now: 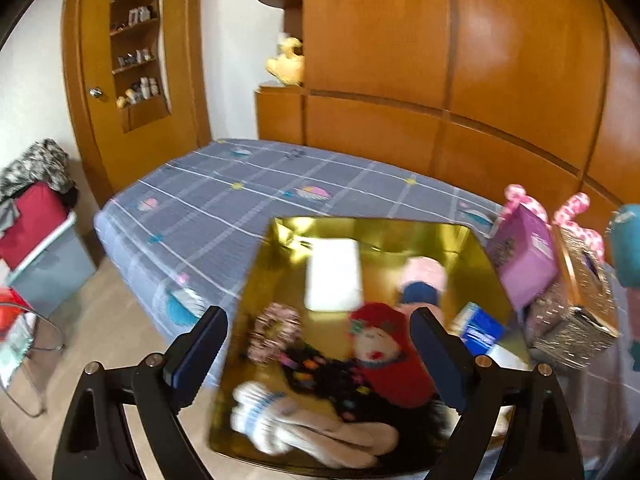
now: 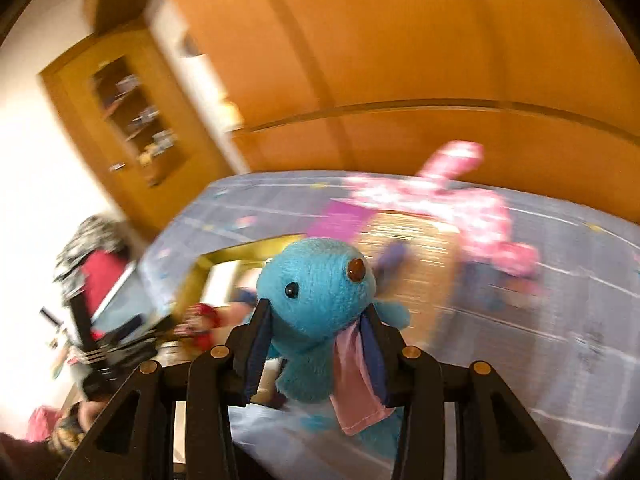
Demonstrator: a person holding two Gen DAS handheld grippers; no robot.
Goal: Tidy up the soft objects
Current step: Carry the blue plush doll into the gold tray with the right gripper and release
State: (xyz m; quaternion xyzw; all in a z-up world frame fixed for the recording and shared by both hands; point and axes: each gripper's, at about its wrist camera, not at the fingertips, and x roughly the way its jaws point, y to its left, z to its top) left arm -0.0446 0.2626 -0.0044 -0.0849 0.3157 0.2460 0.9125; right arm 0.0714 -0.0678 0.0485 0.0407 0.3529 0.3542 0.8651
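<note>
A gold box (image 1: 472, 264) lies open on the bed and holds soft things: a red sock with a face (image 1: 384, 352), beige socks (image 1: 320, 436), a dark patterned cloth (image 1: 328, 384), a floral scrunchie (image 1: 276, 332) and a white pad (image 1: 334, 276). My left gripper (image 1: 320, 352) is open above the box, empty. My right gripper (image 2: 316, 340) is shut on a blue plush toy (image 2: 320, 288) with a pink scarf and holds it above the bed. The toy's edge shows at the far right of the left wrist view (image 1: 626, 240). The gold box rim (image 2: 224, 258) shows behind it.
A purple box (image 1: 524, 256) and a glittery tissue box (image 1: 580, 300) with pink plush (image 1: 576, 204) stand right of the gold box. The grey checked bed (image 1: 240, 196) runs to a wooden wardrobe (image 1: 440, 60). A bin with clothes (image 1: 40, 232) stands on the floor at left.
</note>
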